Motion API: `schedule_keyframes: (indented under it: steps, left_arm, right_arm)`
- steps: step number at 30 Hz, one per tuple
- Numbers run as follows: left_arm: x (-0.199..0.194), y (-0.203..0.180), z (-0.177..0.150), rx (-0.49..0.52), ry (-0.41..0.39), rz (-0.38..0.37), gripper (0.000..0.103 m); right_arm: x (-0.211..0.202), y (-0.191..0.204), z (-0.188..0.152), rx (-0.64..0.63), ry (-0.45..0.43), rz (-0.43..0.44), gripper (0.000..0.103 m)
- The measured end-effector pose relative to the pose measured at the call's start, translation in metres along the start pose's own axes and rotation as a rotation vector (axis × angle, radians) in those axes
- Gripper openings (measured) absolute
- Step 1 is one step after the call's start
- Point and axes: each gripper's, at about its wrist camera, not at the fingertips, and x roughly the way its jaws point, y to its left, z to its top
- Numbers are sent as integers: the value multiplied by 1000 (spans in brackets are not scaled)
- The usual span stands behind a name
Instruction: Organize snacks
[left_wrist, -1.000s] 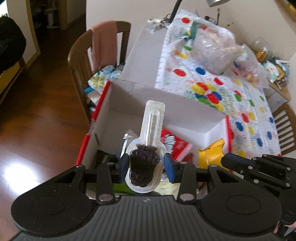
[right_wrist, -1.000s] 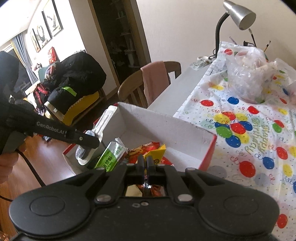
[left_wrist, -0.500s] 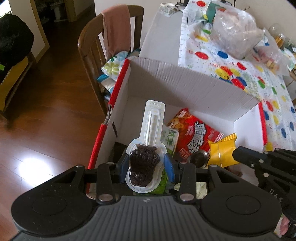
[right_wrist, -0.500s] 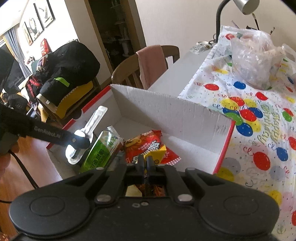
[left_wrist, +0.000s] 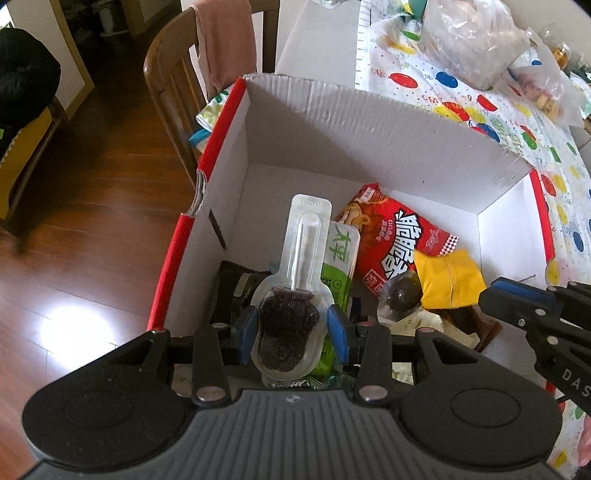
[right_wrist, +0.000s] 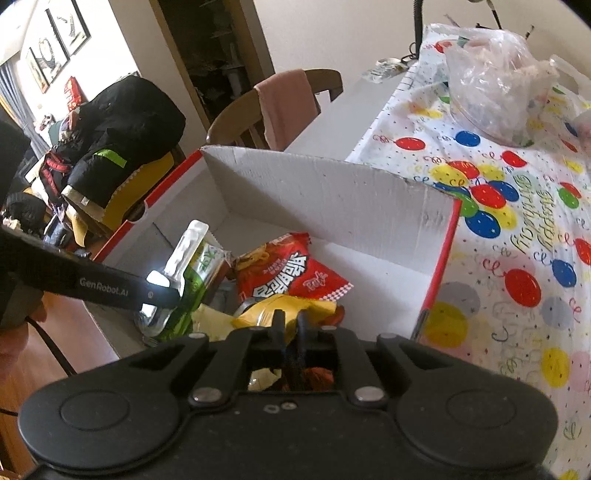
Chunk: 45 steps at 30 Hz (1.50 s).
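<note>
The left gripper (left_wrist: 291, 334) clamps the wide, dark-filled bowl of a clear blister-packed lollipop (left_wrist: 295, 280), its blue pads (left_wrist: 338, 328) pressing both flanks; the stick end points away from the hand. The pack hangs above the contents of the white cardboard box (left_wrist: 369, 136), inside its red-edged rim. It looks light and fairly stiff, with a smooth plastic shell that could slip or crackle if squeezed harder; the broad bowl is the sound place to hold, while the narrow stick sleeve would probably twist.

The right gripper (right_wrist: 290, 325) sits low at the near side of the box, its jaws parting slightly over a yellow packet (right_wrist: 284, 312); whether anything is between them cannot be told.

Below lie a green sachet (left_wrist: 340, 254), a red snack bag (left_wrist: 402, 243), a round dark sweet (left_wrist: 402, 291) and a black wrapper (left_wrist: 236, 288), all soft and yielding. Bare box floor shows toward the far wall and left corner, giving room to set the pack down. The tall far wall limits forward travel, and the right gripper, close by, narrows sideways room.
</note>
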Motion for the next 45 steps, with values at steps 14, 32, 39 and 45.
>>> schedule_keyframes:
  steps: [14,32,39,45]
  left_arm:
    - [-9,3,-12,3,-56,-18,44]
    - [-77,-8,-34,38,-291,-59,69]
    - [-107,-16,-46,55,-385,-71,72]
    - [-124,-17,-57,52,-431,-90,81]
  right_arm:
    - [-14,-1,-5,16,-19,-28,31]
    - [-61,14,-4,25,-144,-20,72]
    - [-84,18,-8,22,-203,-29,90]
    - [-103,19,-15,31,-249,-52,99]
